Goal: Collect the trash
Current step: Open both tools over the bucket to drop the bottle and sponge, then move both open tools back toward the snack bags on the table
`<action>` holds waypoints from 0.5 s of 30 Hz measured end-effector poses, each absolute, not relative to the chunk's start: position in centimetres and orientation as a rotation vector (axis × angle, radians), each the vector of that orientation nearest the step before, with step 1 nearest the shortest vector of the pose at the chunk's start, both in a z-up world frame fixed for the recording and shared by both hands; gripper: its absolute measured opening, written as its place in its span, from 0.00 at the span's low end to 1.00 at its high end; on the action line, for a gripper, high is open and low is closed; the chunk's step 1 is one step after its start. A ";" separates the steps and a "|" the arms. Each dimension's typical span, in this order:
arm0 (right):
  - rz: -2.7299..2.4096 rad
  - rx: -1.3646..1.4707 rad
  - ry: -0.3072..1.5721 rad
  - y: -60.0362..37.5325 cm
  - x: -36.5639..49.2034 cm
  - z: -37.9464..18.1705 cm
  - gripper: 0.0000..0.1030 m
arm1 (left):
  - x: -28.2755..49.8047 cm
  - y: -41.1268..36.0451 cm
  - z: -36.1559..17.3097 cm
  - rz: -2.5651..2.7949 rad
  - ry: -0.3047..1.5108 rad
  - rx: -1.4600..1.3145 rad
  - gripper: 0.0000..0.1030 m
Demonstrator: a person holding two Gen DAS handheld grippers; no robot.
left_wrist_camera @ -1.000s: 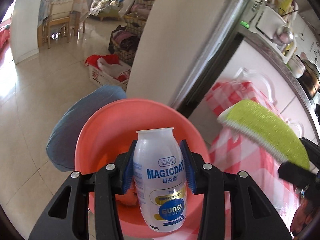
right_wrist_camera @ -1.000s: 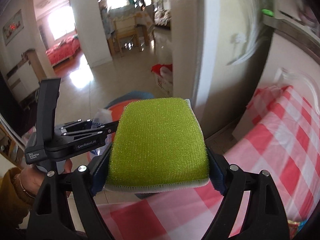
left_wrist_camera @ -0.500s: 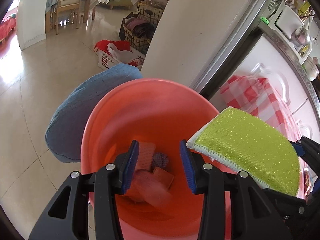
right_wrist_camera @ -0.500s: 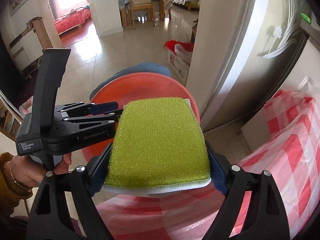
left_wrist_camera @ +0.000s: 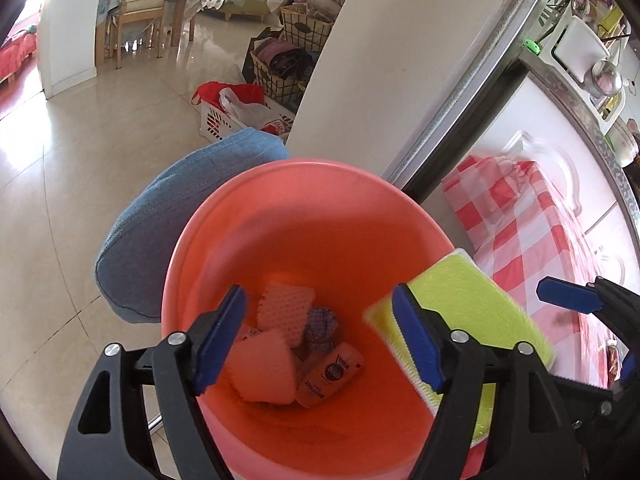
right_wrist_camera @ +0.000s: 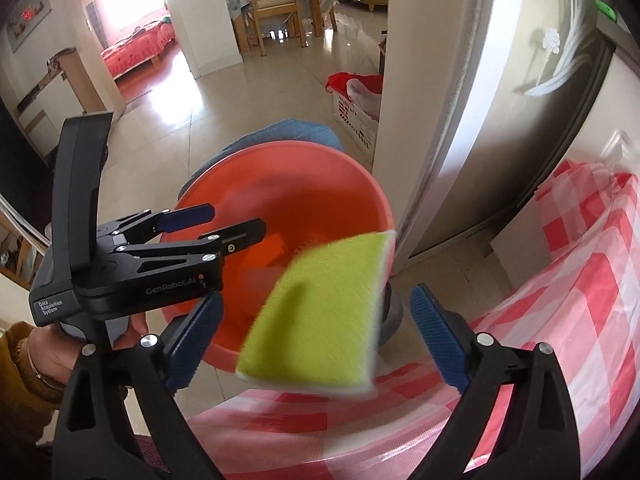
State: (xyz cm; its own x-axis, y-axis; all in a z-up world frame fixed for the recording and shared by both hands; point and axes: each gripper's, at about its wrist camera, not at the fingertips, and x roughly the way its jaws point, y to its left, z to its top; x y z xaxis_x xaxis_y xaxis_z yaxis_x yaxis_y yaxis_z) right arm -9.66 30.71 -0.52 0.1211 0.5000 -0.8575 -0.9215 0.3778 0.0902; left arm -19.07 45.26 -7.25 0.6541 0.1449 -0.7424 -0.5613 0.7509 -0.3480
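Note:
An orange bucket (left_wrist_camera: 320, 208) stands on the floor beside the table; it also shows in the right wrist view (right_wrist_camera: 304, 184). At its bottom lie a small drink bottle (left_wrist_camera: 330, 374), pink foam pieces (left_wrist_camera: 264, 364) and other scraps. My left gripper (left_wrist_camera: 320, 340) is open and empty over the bucket's mouth. My right gripper (right_wrist_camera: 316, 344) is open; the green sponge (right_wrist_camera: 320, 316) is loose between its jaws, blurred, tipping toward the bucket. The sponge also shows in the left wrist view (left_wrist_camera: 472, 312) at the bucket's right rim.
A red-and-white checked tablecloth (right_wrist_camera: 560, 320) covers the table at the right. A blue cushion (left_wrist_camera: 168, 224) sits behind the bucket. A white wall corner (left_wrist_camera: 380, 60) and metal door frame stand close behind. A laundry basket (left_wrist_camera: 236, 116) is on the tiled floor.
My left gripper opened and dropped the bottle into the bucket. My right gripper moved over the bucket and has now opened, letting go of the green sponge.

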 end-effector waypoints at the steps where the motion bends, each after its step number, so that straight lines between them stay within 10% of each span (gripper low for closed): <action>1: 1.112 -0.527 0.971 30.6 -9.4 -0.5 0.92 | -19.1 45.3 -7.3 0.429 0.758 -0.602 0.76; 15: 1.100 -0.380 1.010 28.8 -7.6 -0.7 0.92 | -19.5 45.2 -6.8 0.429 0.741 -0.619 0.83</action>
